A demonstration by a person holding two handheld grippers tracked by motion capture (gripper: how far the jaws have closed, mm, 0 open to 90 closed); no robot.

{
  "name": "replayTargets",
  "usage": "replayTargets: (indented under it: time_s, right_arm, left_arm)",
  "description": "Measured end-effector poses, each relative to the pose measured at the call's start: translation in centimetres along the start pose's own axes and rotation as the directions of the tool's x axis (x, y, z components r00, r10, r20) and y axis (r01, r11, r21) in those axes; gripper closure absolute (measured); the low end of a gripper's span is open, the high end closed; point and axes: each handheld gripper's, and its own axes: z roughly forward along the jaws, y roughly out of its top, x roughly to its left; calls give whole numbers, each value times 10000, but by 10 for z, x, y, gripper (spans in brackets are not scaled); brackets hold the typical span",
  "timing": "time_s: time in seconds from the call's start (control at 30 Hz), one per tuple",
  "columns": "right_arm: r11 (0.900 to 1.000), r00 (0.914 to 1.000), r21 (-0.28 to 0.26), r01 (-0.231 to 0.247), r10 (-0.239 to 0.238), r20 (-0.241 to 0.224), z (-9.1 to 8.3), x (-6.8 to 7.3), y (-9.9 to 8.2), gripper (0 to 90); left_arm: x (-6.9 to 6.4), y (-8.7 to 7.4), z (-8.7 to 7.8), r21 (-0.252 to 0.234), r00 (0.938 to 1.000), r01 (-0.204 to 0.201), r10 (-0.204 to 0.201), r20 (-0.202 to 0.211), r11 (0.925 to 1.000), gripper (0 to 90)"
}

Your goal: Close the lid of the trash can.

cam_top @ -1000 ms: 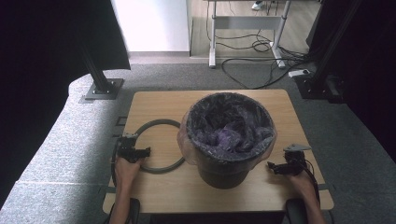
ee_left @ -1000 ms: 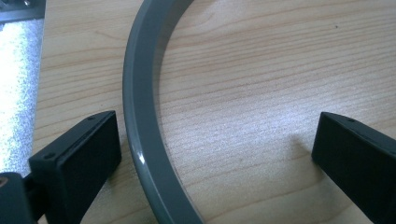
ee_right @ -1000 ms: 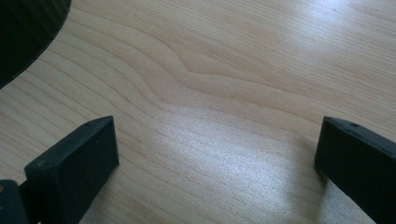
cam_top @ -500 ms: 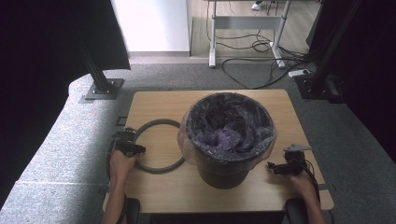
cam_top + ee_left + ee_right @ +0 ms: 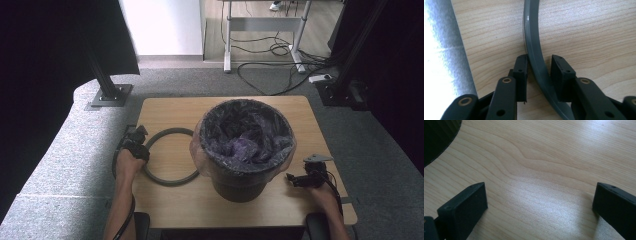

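Two grippers: both are seen at the table's near side, one at each flank of the bin (image 5: pixel 244 150).
Change noted: the left gripper (image 5: pixel 134 141) is found farther out toward the table's left edge than half a second ago, and it is now set over the left arc of the grey ring (image 5: pixel 170 156); the right gripper (image 5: pixel 306 179) is unmoved.
Ring position: it lies flat on the wooden table (image 5: pixel 170 112), left of the bin, its right arc just beside the bin's base.
Left jaws: in the left gripper view the ring (image 5: pixel 534 50) is straddled, one jaw on each side; the left pad (image 5: pixel 521 75) is touching or nearly touching the band, while a gap is left at the right pad. No clamp is made yet.
Right jaws: they are held wide apart over bare wood (image 5: pixel 536 195), nothing between them; the bin's dark wall (image 5: pixel 436 137) is seen at the upper left corner.
Bin: it is lined with a clear bag, draped over the rim, purple film inside.
Meaning: a grasp on the ring is judged to be set up; closing is what remains before any lift, probably to seat the ring over the bagged rim.
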Motion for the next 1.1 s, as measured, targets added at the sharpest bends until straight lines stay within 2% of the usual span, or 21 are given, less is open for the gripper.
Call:
replayTargets:
  time_s: [0.07,0.1,0.13,0.2,0.27,0.4,0.43,0.67,0.83,1.0,1.1]
  right_arm:
    - [10000,10000,0,0,0,0,0,0,0,0]
    - [10000,10000,-1,2,-2,-1,0,0,0,0]
    - [10000,10000,-1,2,-2,-1,0,0,0,0]
    - [10000,10000,-1,1,-1,-1,0,0,0,0]
    - [10000,10000,-1,0,0,0,0,0,0,0]
    - [10000,10000,0,1,-1,-1,0,0,0,0]
    - [10000,10000,0,1,-1,-1,0,0,0,0]
    - [10000,10000,-1,1,-1,-1,0,0,0,0]
    - [10000,10000,-1,2,-2,-1,0,0,0,0]
    - [10000,10000,0,0,0,-1,0,0,0,0]
    - [10000,10000,-1,1,-1,0,0,0,0,0]
  left_arm:
    - [-1,4,0,277,10000,85,-85,8,9996,715]
    - [-1,7,0,393,9999,162,-163,6,9991,773]
    - [-1,7,0,393,9999,162,-163,6,9991,775]
    - [-3,9,0,586,9999,-80,87,-123,9982,775]
    - [-2,11,1,594,9998,211,-211,-7,9980,787]
    - [3,11,-1,589,9988,349,-368,324,9977,792]
    - [5,11,-3,589,9990,321,-339,300,9977,792]
    - [17,9,-19,688,9952,374,-434,874,9969,795]
    - [26,9,-34,842,9943,288,-372,999,9960,795]
    - [34,8,-49,869,9901,282,-398,1348,9958,795]
    - [39,9,-61,865,9900,287,-403,1355,9958,795]
